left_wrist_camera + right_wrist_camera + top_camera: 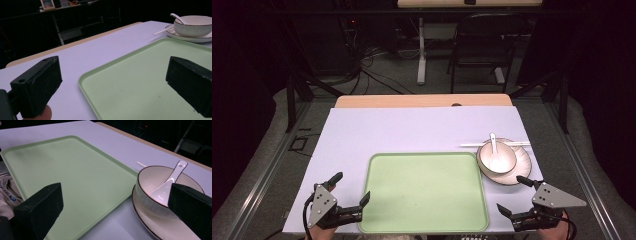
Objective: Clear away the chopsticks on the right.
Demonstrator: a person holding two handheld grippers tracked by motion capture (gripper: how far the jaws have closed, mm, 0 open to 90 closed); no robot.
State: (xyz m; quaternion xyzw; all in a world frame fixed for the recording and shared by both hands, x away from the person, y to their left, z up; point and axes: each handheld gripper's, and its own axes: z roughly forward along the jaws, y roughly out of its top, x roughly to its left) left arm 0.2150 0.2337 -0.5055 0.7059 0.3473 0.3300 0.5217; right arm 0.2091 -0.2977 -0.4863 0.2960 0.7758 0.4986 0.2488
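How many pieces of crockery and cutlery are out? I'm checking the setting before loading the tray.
4. A bowl sits on a plate right of the green tray; a white spoon rests in the bowl; chopsticks lie behind, possibly a pair counted as one.

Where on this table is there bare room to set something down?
The green tray has nothing on it. The sheet beyond it, up to the far edge, is bare too. The right side is crowded: bowl with spoon on a plate, chopsticks behind.
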